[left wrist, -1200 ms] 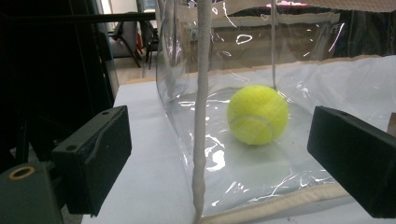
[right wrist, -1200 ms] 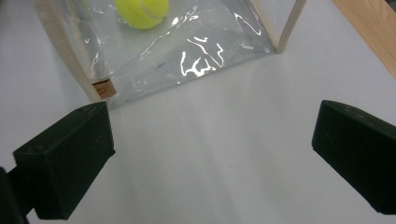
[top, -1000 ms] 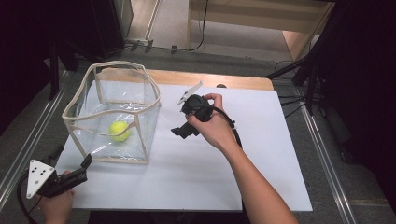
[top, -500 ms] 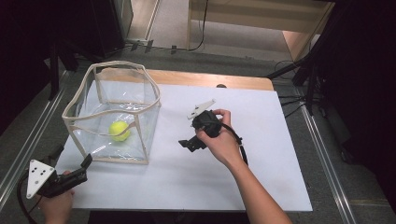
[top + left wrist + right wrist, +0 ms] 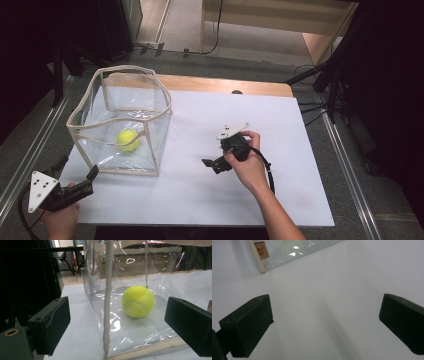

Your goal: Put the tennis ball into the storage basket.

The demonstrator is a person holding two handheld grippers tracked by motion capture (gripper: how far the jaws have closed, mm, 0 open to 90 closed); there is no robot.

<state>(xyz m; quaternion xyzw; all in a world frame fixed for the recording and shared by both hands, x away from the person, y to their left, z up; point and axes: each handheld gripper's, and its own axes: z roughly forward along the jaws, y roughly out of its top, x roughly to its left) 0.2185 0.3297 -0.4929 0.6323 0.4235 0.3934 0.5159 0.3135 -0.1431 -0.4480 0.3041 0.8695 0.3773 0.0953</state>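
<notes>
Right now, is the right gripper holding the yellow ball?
No, the right gripper is open over the bare white table, and the yellow ball sits inside the clear bag.

A yellow-green tennis ball [image 5: 128, 139] sits in a clear, cream-trimmed bag [image 5: 150, 165] on the white table [image 5: 280, 120].

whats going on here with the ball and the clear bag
A person works at a white table with a gripper in each hand. A yellow tennis ball lies on the floor of a clear plastic bag that stands open at the left. The right gripper hangs open and empty over the middle of the table, apart from the bag. The left gripper waits open at the bag's near corner, holding nothing.
</notes>
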